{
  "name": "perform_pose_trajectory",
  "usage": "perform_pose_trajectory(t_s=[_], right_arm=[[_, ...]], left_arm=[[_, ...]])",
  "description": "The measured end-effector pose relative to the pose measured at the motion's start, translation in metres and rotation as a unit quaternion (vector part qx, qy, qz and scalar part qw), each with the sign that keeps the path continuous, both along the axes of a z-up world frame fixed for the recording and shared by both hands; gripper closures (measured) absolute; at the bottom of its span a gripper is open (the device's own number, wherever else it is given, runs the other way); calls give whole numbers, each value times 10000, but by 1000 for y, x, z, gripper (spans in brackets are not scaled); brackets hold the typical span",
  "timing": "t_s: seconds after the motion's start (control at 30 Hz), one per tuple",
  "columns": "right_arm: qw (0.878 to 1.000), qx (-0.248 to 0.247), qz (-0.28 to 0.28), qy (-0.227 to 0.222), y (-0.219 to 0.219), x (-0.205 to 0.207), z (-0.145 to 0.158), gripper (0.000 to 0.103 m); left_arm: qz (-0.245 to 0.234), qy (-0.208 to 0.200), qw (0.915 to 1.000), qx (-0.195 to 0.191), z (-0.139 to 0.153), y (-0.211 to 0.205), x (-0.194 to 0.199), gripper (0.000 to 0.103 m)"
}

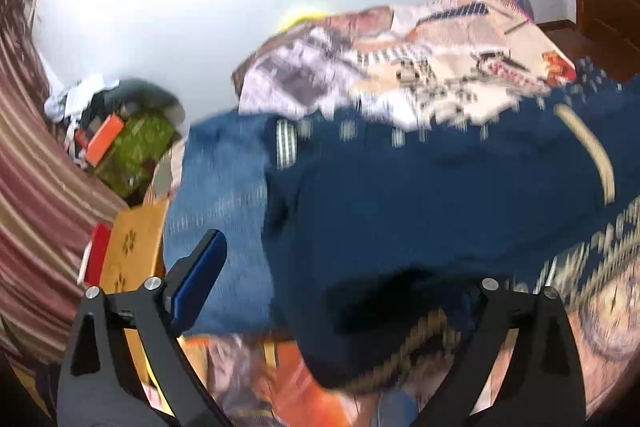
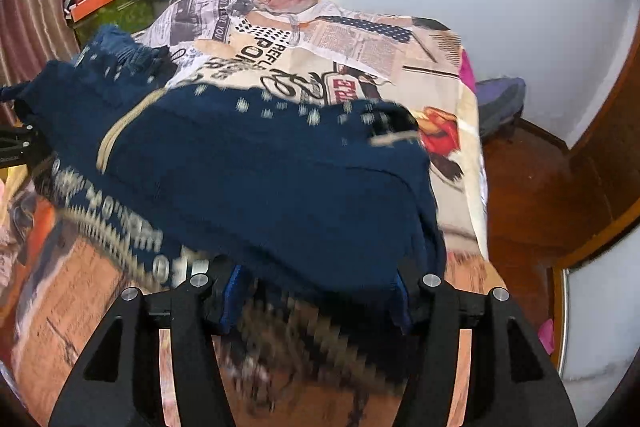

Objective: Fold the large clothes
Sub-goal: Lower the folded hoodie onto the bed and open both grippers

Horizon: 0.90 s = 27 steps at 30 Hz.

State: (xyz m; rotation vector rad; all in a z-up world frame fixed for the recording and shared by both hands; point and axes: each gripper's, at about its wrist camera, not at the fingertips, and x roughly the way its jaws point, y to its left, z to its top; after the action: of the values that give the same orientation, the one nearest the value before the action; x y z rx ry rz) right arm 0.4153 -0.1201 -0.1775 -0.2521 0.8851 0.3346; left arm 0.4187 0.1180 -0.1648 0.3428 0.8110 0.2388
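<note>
I'm looking down across a bed covered by a newsprint-patterned sheet (image 2: 360,39), and on it, taking up most of both views, lies the navy garment (image 2: 260,179) I'm meant to fold. It sits straight ahead of and partly under both claws, its long axis running side to side across the bed, so each hand has one end of the near hem within reach; neither is clearly nearer. In the left wrist view the left gripper (image 1: 332,291) stands wide, one blue pad clear of the cloth on the outer side and the other finger hidden under a dark fold, so I judge it is not pinching anything. In the right wrist view the right gripper (image 2: 316,291) is about half spread with the hem bunched between the fingers, but blur and overhanging cloth keep me from telling whether the pads press on it. The cloth is a dark blue knit with small pale flecks, a cream curved band, and a tan geometric border (image 2: 120,227) along the near edge; it looks thick and limp.
</note>
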Motion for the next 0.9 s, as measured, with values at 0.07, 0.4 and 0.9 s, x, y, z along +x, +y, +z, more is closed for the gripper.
perform_pose_trajectory(t_s=[0.07,0.4,0.9], right_arm=[[9999,15,-126,-45,1,23,5,49],[9901,989,-937,-348,-23,72,40,49],[9939,1086,150,80,28,-5,20,49]], left_arm=[[-12,-11,10000,-16,9,2,22,6],[1026,-692,9736,-1918,51,79,73,6],[-194,-256,9795,-1990,19,-20,5,6]])
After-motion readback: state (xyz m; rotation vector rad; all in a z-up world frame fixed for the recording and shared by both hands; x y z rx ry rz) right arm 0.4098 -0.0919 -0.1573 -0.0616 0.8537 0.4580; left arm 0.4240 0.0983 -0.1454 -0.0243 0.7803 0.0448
